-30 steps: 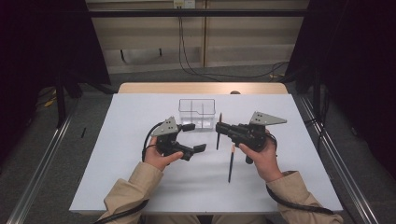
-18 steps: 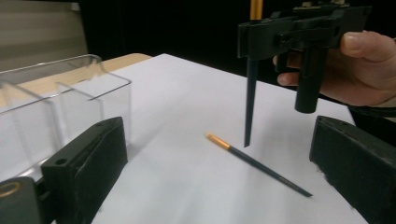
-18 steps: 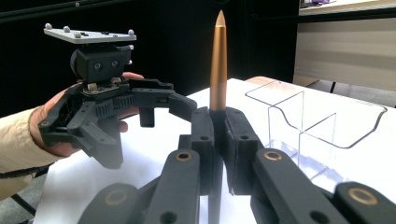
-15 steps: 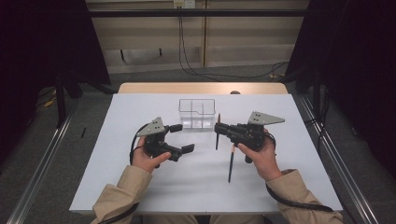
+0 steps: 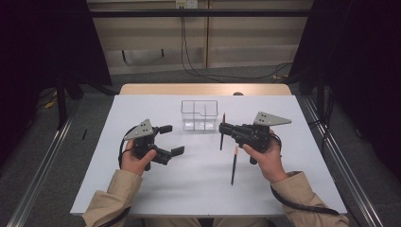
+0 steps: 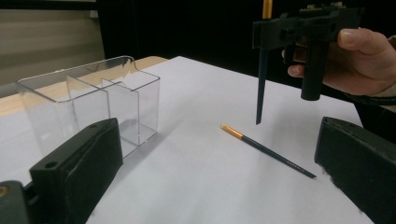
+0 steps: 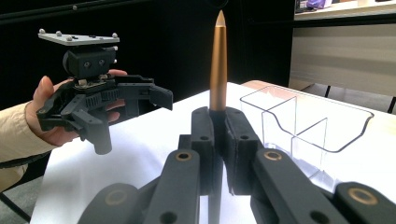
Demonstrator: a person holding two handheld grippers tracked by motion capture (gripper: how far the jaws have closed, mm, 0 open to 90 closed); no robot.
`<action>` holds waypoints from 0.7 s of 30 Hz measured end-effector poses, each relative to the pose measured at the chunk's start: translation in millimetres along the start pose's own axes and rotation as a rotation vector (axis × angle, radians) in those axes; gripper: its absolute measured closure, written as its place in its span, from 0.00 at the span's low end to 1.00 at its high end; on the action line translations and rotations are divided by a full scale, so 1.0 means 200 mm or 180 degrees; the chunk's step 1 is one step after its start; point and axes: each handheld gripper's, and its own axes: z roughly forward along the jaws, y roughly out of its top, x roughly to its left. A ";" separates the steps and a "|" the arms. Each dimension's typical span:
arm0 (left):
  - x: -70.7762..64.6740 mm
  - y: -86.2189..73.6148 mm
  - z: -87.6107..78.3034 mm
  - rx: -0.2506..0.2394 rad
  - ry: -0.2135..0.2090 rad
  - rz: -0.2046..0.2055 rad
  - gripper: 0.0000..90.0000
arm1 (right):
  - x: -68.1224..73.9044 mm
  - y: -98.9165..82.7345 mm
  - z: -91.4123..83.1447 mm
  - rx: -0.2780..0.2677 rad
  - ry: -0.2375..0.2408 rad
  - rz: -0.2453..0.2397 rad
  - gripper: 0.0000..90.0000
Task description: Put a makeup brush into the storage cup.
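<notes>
a white table (image 5: 142, 189) is standing with its near edge at the person's side, and a strip of bare wood is showing along its far edge. a clear box (image 5: 199, 115) with inner dividers is sitting on it near the middle of the far edge, a little way in from the wood strip. a dark pencil (image 5: 233, 165) with an orange end is lying flat on the table right of centre, about midway between the far and near edges, its orange end pointing toward the far edge.
</notes>
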 end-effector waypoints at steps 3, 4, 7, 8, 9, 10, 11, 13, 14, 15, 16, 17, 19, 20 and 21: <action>0.01 -0.01 -0.03 0.0040 0.0031 0.0032 0.01 | 0.00 0.00 0.00 -0.0009 0.0002 -0.0014 0.93; 0.01 -0.01 -0.04 0.0058 0.0043 0.0036 0.01 | 0.00 0.00 -0.01 -0.0012 -0.0002 -0.0010 0.93; 0.01 -0.02 -0.07 0.0105 0.0084 0.0068 0.01 | 0.00 0.00 -0.01 -0.0007 0.0001 -0.0001 0.93; 0.01 -0.03 -0.08 0.0102 0.0097 0.0065 0.01 | 0.00 0.00 -0.01 -0.0012 -0.0001 0.0001 0.93; 0.02 -0.03 -0.10 0.0105 0.0105 0.0059 0.01 | 0.00 0.00 -0.01 -0.0014 -0.0002 -0.0002 0.93; 0.02 -0.03 -0.11 0.0103 0.0121 0.0066 0.01 | 0.00 0.01 -0.01 -0.0016 -0.0002 -0.0004 0.93; 0.03 -0.04 -0.12 0.0096 0.0136 0.0068 0.01 | 0.00 0.01 -0.01 -0.0015 -0.0002 -0.0005 0.93; 0.03 -0.05 -0.15 0.0079 0.0157 0.0052 0.01 | 0.00 0.01 -0.01 -0.0024 -0.0001 -0.0014 0.93; 0.03 -0.05 -0.16 0.0081 0.0171 0.0059 0.01 | 0.00 0.01 -0.01 -0.0026 0.0000 -0.0011 0.93; 0.04 -0.05 -0.17 0.0096 0.0191 0.0071 0.01 | 0.00 0.01 0.00 -0.0029 0.0000 -0.0010 0.93; 0.04 -0.05 -0.18 0.0093 0.0203 0.0052 0.01 | 0.00 0.01 0.00 -0.0030 -0.0001 -0.0013 0.93; 0.04 -0.06 -0.19 0.0087 0.0215 0.0036 0.01 | 0.00 0.01 0.00 -0.0025 0.0002 -0.0012 0.93; 0.04 -0.06 -0.22 0.0086 0.0244 0.0030 0.01 | 0.00 0.01 0.00 -0.0037 0.0003 -0.0001 0.93; 0.05 -0.06 -0.23 0.0086 0.0250 0.0023 0.01 | 0.00 0.01 0.00 -0.0040 0.0002 0.0001 0.93; 0.05 -0.07 -0.24 0.0093 0.0268 0.0036 0.01 | 0.00 0.01 0.01 -0.0039 0.0004 0.0002 0.93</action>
